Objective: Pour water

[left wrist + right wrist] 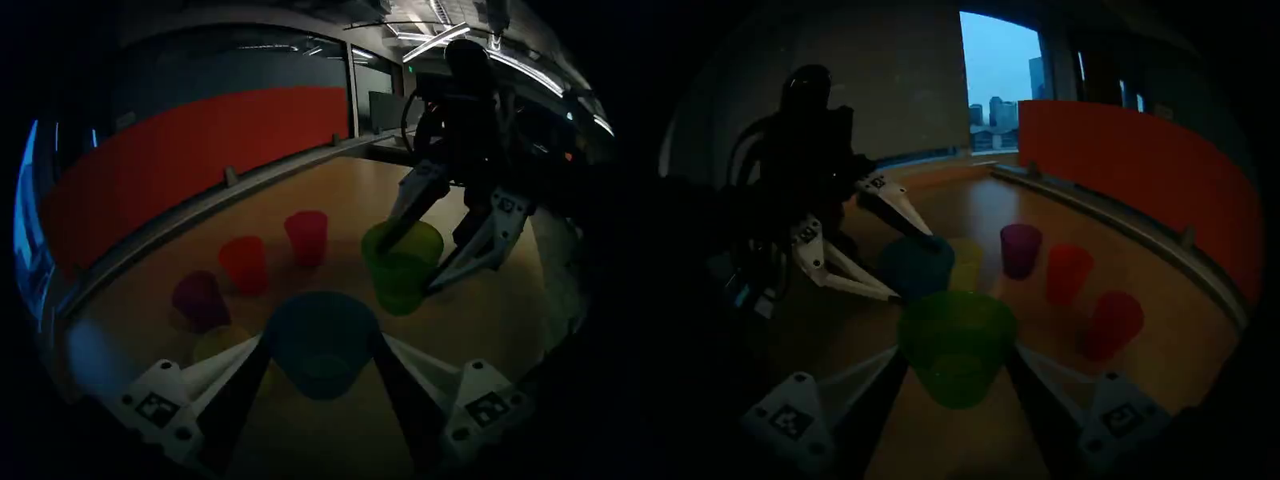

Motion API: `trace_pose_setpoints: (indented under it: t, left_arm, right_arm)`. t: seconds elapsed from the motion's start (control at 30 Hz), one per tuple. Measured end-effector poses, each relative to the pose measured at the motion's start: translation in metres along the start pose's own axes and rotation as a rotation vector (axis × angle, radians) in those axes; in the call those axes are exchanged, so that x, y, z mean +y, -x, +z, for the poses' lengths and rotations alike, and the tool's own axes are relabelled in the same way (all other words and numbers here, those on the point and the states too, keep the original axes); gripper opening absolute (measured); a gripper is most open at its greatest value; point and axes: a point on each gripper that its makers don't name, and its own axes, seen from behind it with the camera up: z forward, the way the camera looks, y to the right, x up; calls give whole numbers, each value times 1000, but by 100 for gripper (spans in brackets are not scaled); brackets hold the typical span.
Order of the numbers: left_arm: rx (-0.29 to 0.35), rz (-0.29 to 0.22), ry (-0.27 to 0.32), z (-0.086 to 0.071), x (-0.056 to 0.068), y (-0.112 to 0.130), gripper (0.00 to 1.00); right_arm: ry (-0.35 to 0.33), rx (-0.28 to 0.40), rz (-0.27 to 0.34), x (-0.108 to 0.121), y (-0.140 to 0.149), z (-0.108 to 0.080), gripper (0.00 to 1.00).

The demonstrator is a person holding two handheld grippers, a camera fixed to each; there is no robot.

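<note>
In the left gripper view a blue cup (pixel 322 356) stands upright between my left gripper's (pixel 322 340) fingers, which press on both its sides. Beyond it to the right my right gripper (pixel 408 268) is shut on a green cup (pixel 398 280). The right gripper view has the green cup (pixel 956 352) close up between my right gripper's (pixel 956 340) fingers. Farther back on the left, the left gripper (pixel 918 270) holds the blue cup (pixel 912 276). Both cups are upright. The light is too dim to tell whether either holds water.
On the wooden table (pixel 480 320) stand a red cup (pixel 306 236), an orange cup (pixel 244 264), a purple cup (pixel 200 300) and a yellow cup (pixel 214 344). A red panel (pixel 200 152) runs along the table's far edge. The room is dark.
</note>
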Motion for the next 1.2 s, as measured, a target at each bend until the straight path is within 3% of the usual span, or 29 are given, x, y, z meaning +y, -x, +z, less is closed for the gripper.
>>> trace_pose_setpoints:
  t: [0.47,1.2]
  left_arm:
    - [-66,0,38,20,10,26,89]
    - [-114,18,54,30,11,44,91]
  right_arm:
    - [9,-81,3,8,26,7,98]
    - [28,-145,-18,12,49,13,98]
